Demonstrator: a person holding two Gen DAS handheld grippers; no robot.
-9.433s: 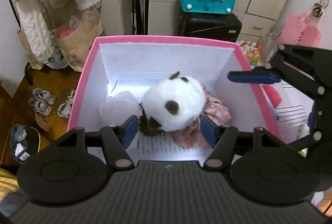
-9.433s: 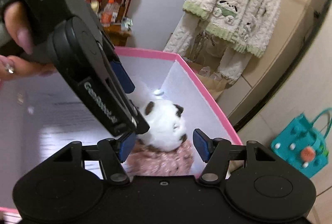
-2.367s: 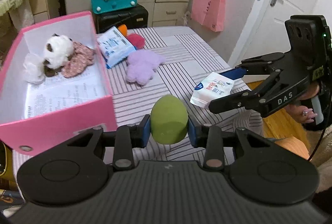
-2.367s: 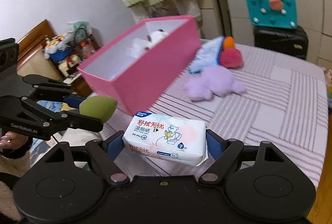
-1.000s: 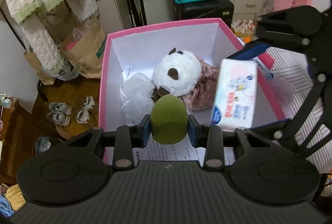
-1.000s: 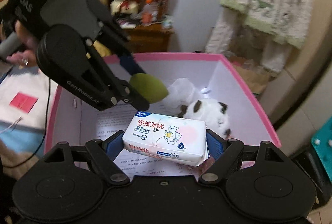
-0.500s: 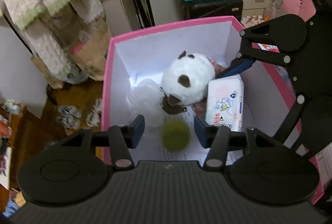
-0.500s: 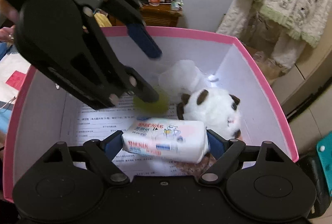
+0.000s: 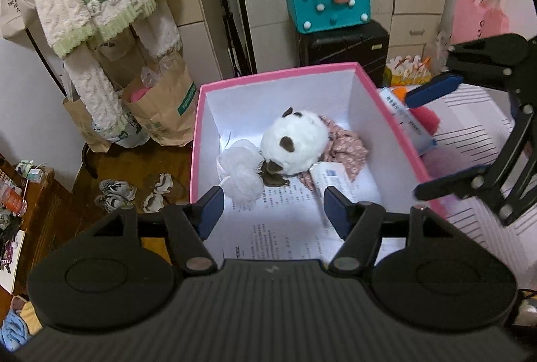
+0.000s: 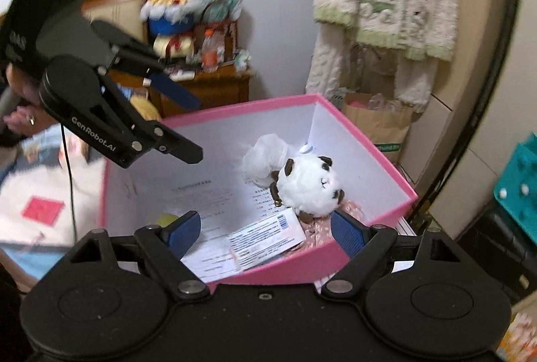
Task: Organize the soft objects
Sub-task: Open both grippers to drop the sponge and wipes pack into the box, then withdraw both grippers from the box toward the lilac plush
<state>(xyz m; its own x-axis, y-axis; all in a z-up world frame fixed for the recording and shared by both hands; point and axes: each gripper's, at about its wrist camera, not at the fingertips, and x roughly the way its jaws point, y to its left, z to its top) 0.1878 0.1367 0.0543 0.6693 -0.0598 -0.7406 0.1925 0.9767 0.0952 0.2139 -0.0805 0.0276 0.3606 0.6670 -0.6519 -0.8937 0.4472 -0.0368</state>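
Over the pink box (image 9: 396,130) the left gripper (image 9: 270,211) hangs with jaws spread wide and empty; inside lie a white mesh puff (image 9: 240,169), the panda plush (image 9: 293,145), then the tissue pack (image 10: 265,236). The right gripper (image 10: 265,229) gapes wide, empty too.

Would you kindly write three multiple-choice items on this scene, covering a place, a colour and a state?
1. Where does the tissue pack lie?
A. on the striped cover
B. inside the box
C. in the teal bag

2. What colour is the box outside?
A. pink
B. blue
C. brown

3. How is the right tool?
A. shut on the panda
B. shut on the pack
C. open, holding nothing

Key: B, it rests on the box floor beside the panda toy; A, the rim is pink; C, its fingers stand apart, empty.
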